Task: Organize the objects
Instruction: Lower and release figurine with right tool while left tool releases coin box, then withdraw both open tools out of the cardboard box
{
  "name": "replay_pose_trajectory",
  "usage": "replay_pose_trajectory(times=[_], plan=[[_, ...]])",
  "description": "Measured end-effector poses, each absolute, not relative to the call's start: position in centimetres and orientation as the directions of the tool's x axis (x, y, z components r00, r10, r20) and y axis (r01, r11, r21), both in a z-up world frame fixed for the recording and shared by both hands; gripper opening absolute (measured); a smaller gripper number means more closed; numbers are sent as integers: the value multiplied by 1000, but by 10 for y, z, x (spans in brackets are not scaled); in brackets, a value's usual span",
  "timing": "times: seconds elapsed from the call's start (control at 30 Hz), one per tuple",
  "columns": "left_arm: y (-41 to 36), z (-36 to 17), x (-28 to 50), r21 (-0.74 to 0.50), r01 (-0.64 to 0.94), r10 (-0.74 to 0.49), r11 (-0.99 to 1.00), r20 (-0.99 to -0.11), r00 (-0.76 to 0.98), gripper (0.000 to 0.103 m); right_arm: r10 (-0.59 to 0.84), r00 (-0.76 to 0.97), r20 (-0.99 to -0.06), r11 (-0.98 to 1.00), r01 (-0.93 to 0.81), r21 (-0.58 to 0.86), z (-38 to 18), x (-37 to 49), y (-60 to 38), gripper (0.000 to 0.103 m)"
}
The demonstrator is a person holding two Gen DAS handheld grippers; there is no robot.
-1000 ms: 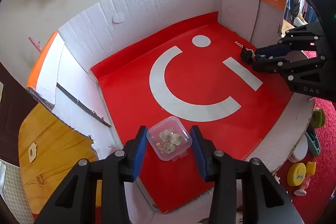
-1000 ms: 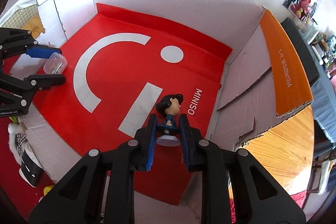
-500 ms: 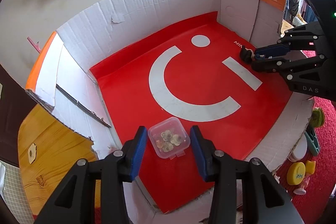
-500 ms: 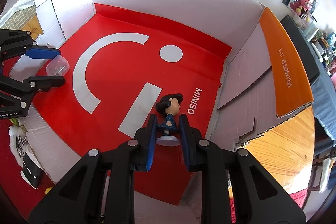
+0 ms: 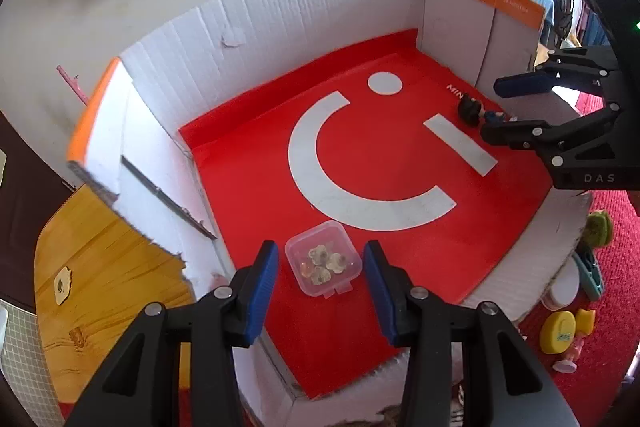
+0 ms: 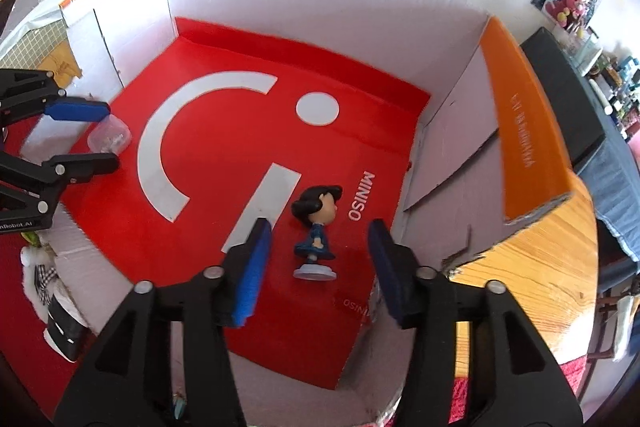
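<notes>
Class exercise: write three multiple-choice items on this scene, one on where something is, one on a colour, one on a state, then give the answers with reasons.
1. Where does the clear plastic container sit?
A. on the red sheet inside the cardboard box
B. on the wooden table
C. on the carpet

2. What colour is the figurine's dress?
A. yellow
B. blue
C. white

3. How is the right hand-held gripper?
A. shut on the figurine
B. out of view
C. open around the figurine

Answers: 1 A, red sheet lies under it, box walls around. 2 B, the dress is dark blue. 3 C, both pads stand clear of the figurine.
</notes>
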State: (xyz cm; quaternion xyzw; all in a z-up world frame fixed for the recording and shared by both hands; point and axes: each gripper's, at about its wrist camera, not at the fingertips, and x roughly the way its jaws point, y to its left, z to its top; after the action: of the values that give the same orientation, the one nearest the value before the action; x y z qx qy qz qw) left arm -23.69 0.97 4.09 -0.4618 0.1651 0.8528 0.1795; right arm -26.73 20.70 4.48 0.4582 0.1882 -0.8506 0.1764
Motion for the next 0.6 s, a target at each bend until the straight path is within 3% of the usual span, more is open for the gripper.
replay_pose_trajectory(times=[0.1,0.17,0.27,0.43,0.5,0.6], plan=[[6,49,-231,101,-445,166,-890,-836,-522,47,-152,-531,-834,-876,464,-135,58,-262,209,53],[4,56,-227,91,-433,174,-897,-826,-536,47,-161,-542,-825,-879,458,-130,66,-260,212,59],[1,71,-221,80,-408,183,-909,-804,-566,57,-165,-572,-804,-883,449,-138,80,-252,215,66],[-1,97,-209,51,-376,208,-925,-761,-614,60,-166,-612,-773,-892,428,-147,103,-232,218,67],[-4,108,-201,41,-360,213,-932,-742,-636,70,-170,-628,-759,-895,420,-147,110,-224,219,70],[-6,122,-188,31,-339,219,-940,-707,-673,72,-183,-649,-738,-900,413,-140,122,-212,220,73]])
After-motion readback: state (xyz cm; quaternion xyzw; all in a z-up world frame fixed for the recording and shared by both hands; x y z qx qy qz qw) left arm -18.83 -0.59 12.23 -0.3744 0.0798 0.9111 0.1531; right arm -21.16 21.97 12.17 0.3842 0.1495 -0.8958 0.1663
